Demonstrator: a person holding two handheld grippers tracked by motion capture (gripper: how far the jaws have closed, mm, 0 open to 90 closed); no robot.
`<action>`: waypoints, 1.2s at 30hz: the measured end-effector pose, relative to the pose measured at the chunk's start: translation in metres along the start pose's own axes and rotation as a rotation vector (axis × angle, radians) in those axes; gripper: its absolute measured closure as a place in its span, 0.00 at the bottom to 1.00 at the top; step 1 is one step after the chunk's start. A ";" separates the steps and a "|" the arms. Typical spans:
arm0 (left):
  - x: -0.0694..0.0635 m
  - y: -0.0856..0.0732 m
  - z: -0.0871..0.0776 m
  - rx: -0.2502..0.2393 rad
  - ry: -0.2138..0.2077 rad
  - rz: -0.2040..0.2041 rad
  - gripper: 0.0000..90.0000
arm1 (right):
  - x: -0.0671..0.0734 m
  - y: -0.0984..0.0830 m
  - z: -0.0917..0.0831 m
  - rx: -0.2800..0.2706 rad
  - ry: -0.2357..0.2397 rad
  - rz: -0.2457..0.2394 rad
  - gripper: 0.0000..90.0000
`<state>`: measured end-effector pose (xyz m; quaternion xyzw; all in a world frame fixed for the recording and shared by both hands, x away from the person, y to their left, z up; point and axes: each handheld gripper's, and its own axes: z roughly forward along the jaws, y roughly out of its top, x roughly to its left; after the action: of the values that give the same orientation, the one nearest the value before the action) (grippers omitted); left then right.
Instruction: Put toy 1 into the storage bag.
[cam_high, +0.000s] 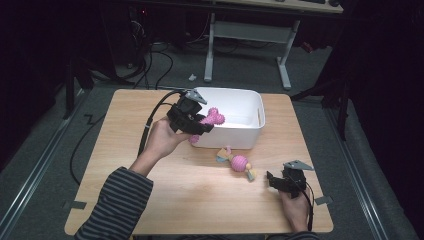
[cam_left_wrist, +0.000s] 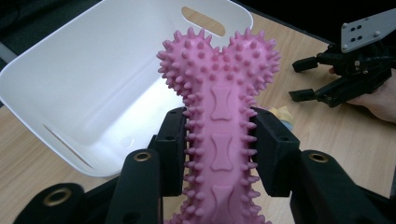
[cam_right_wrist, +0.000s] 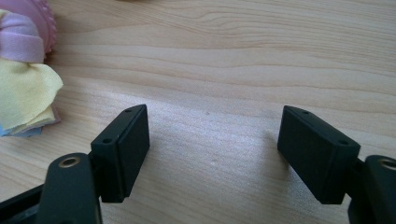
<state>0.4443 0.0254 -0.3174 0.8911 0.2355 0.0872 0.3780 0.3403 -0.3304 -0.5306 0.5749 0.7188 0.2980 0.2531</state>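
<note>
Right claw: the right claw (cam_high: 274, 180), nearest the person, rests low on the light wooden tabletop (cam_high: 150, 200) at its near right corner; its two black jaws stand wide apart with only bare wood between them, holding nothing.
Rope toy: a small pink ball threaded on pastel cloth strips in yellow, lilac and blue (cam_high: 239, 163) lies flat on the tabletop, just beyond and to the left of the right claw and apart from it; in the right gripper view its cloth end (cam_right_wrist: 25, 91) lies at the left edge, outside the jaws.
Left claw: the left claw (cam_high: 200, 127), held up above the tabletop by a hand in a striped sleeve, is clamped on a pink spiky rubber bone-shaped chew toy (cam_left_wrist: 219, 116); both pads press against the toy's narrow middle.
Bone toy position: its knobbed far end pokes over the near rim of the tub, while its near end hangs outside; it is in the air, touching neither tub nor tabletop.
Tub: a white rectangular plastic tub with cut-out handles (cam_high: 256, 135) stands at the far middle of the tabletop; its inside appears empty.
Progress: judged as tidying toys into the tub, the bone toy is picked up and nearly over the opening but not yet dropped; the rope toy is untouched, so most of the job remains.
</note>
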 end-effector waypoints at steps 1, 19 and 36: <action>0.001 0.002 0.001 0.004 0.002 0.004 0.65 | 0.000 0.000 0.000 0.000 0.000 0.001 0.28; 0.007 0.035 0.022 0.032 0.013 0.029 0.65 | 0.000 0.000 0.000 0.000 0.000 0.001 0.28; 0.020 0.054 0.054 0.042 0.023 -0.017 0.65 | 0.001 0.000 0.000 0.000 0.002 -0.002 0.29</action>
<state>0.4986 -0.0318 -0.3164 0.8957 0.2492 0.0893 0.3572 0.3402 -0.3293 -0.5306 0.5741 0.7195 0.2982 0.2527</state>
